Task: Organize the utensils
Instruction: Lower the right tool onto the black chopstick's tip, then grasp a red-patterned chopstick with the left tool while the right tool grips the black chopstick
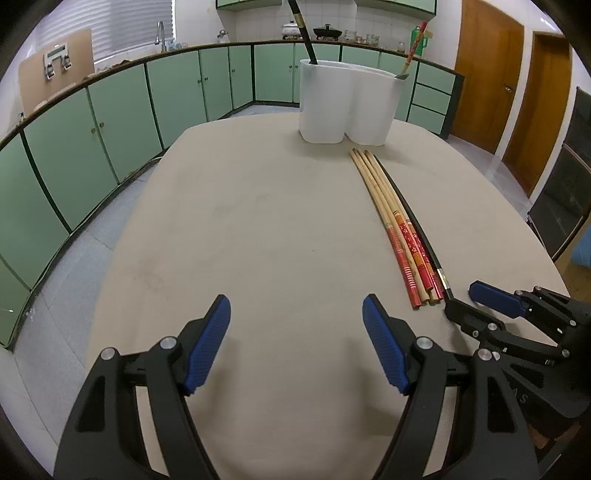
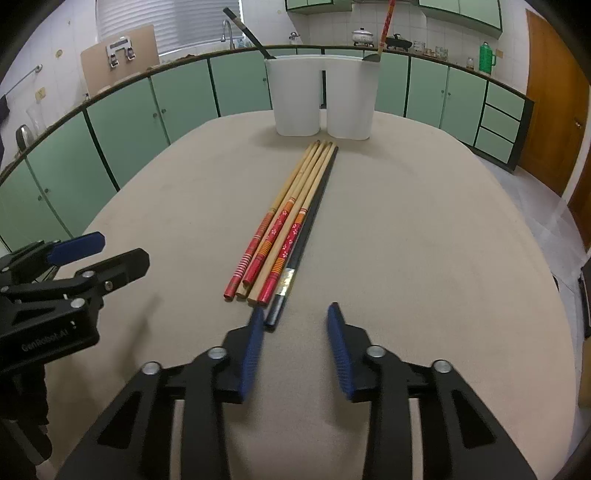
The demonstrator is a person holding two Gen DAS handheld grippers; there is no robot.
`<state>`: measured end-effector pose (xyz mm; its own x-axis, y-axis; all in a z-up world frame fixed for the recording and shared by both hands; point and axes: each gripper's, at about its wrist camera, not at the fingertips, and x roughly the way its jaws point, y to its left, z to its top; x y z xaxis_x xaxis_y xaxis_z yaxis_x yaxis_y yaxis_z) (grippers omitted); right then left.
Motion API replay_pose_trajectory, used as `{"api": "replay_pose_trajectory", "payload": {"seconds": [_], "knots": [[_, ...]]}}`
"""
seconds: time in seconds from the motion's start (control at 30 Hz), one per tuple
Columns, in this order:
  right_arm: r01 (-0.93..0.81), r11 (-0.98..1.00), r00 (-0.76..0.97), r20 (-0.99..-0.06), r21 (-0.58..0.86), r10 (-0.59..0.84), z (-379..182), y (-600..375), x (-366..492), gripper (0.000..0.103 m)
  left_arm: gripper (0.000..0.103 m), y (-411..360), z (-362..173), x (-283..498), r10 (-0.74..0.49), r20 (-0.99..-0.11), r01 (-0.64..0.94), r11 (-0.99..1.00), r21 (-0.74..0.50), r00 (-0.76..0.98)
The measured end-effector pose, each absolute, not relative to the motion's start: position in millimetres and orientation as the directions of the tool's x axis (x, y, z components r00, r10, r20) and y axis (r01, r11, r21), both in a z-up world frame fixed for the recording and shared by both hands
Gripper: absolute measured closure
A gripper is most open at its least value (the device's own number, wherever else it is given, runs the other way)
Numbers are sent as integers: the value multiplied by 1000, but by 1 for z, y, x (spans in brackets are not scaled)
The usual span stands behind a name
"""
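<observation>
**Mia:** Where are the chopsticks (image 2: 291, 225)?

**Ben:** They lie flat on the tabletop (image 2: 424, 240), all bunched side by side. Four are wood with red painted ends. One black chopstick (image 2: 312, 225) lies along the right side of the bunch, touching it.

**Mia:** Which way do they point?

**Ben:** Their long way runs from the right hand-held gripper (image 2: 295, 314) straight out to the white holder (image 2: 321, 99) at the far end. The thin tips are near the holder. The fat painted ends are near the gripper.

**Mia:** So which hand is closer?

**Ben:** The right one. The end of the black chopstick sits just in front of it, right by the tip of its left finger. The left hand-held gripper (image 1: 295, 308) is off to the side, with bare tabletop in front of it.

**Mia:** Is either one holding something?

**Ben:** No. Both have their fingers spread wide, with nothing between them.

**Mia:** What is in the holder?

**Ben:** It has two cups. A black stick (image 2: 247, 35) leans out of the left cup, and a red one (image 2: 386, 26) stands in the right cup.

**Mia:** What comes next, do you think?

**Ben:** I think the right one should reach a little forward and pinch one fat end. The sticks touch, so it may grab two.
</observation>
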<state>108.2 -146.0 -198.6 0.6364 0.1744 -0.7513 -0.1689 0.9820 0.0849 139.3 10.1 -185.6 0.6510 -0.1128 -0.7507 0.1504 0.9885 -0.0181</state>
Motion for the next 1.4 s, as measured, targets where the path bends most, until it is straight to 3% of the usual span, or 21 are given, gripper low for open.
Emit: {"api": "replay_pose_trajectory", "payload": {"seconds": [0.03,0.1,0.47,1.07,1.17,1.23,1.27,1.4], "knots": [[-169,982,636,-751,86,175,-198,-146,108,87,31,10,-186,140,-114,-752,149,989,-20,649],[-170,981,634,-752,93,182,-198,-147,108,95,31,7,-187,140,-120,-755,152,988,-27,645],[-115,989,646,-749,97,149,-197,-178,101,97,31,-28,-193,144,-199,-771,226,971,-74,605],[-110,984,644,-744,138,176,-200,-197,103,96,30,-44,-209,161,-104,-799,182,983,7,593],[-126,980,643,-739,155,200,-199,-199,101,92,31,-37,-207,156,-110,-795,181,983,0,596],[-140,976,642,-735,167,218,-199,-201,98,77,31,-34,-205,151,-125,-790,185,983,-15,600],[-144,975,643,-733,169,222,-199,-202,96,74,31,-33,-205,149,-133,-787,188,982,-22,603],[-159,972,641,-731,172,234,-200,-207,89,73,31,-35,-204,149,-140,-782,198,980,-22,608]]}}
